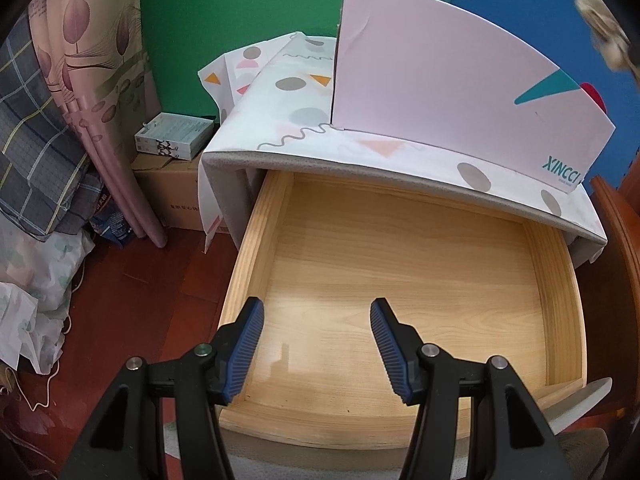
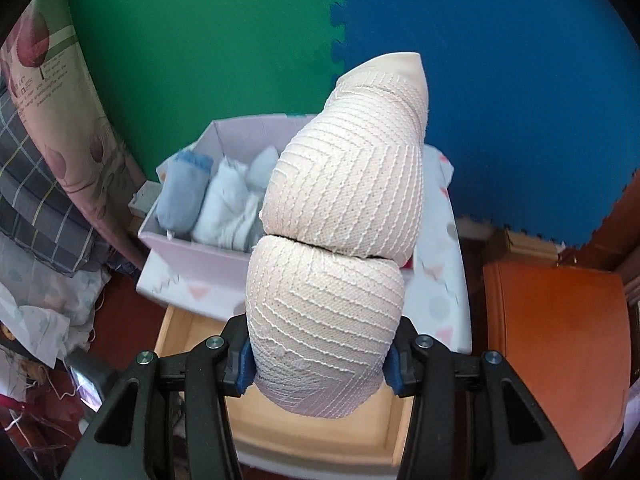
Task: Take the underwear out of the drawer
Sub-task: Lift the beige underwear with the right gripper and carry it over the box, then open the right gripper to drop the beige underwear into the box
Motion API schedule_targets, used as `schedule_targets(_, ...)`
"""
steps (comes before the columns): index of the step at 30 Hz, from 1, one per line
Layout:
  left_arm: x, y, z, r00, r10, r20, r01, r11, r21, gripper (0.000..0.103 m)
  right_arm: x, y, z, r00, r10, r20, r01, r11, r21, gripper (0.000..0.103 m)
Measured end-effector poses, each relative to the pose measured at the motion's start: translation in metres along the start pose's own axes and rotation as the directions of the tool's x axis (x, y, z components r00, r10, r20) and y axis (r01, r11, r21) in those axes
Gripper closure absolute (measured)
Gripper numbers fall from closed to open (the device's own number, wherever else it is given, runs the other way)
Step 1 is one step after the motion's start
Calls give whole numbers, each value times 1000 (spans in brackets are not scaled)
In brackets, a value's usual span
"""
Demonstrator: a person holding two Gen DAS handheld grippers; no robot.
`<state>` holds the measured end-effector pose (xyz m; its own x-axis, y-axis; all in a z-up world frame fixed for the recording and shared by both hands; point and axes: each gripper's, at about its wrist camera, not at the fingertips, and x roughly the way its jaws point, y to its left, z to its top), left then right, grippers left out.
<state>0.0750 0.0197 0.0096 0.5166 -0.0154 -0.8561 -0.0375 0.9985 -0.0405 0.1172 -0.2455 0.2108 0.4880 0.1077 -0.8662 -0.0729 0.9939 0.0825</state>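
Two hand-held grippers work over an open wooden drawer (image 1: 400, 292) that juts from a small cabinet covered with a patterned cloth (image 1: 288, 92). From the left wrist view, the left gripper (image 1: 317, 346) hangs above the drawer with its blue-padded jaws spread and nothing between them; the drawer floor below looks bare.

From the right wrist view, the right gripper (image 2: 318, 360) has its jaws pinching the underwear (image 2: 340, 248) — a cream, ribbed, rolled bundle that fills the middle of the picture. It is gripped at its lower end and sticks out well past the jaws, folded into two bulging lobes. It sits above the drawer's front, clear of the wood, so it appears to be out already.

Behind it, on top of the cabinet, stands a pale pink box (image 2: 192, 248) holding rolled blue and white garments (image 2: 224, 204).

Risks, as a judgement: the hold is only on one end of a soft roll, so a quick swing could let it unroll or slip free. The bundle also hides most of the right camera's view — setting it down blind could knock the box or miss it.
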Motion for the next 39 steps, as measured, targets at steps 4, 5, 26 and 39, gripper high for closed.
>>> schedule_targets(4, -1, -3, 0, 1000, 6, 8, -6, 1000, 11, 46, 16, 10, 24, 1000, -23, 0, 23, 999, -29, 57)
schedule_targets(5, -2, -3, 0, 1000, 6, 11, -6, 1000, 13, 46, 22, 12, 32, 1000, -29, -4, 29, 999, -33, 57)
schedule_targets(26, -4, -2, 0, 1000, 4, 26, -5, 1000, 19, 46, 136, 33, 77, 989, -46, -138, 35, 996, -85, 56)
schedule_targets(39, -4, -1, -1, 1000, 6, 28, -6, 1000, 15, 46, 158, 42, 79, 987, -66, -145, 52, 994, -98, 47)
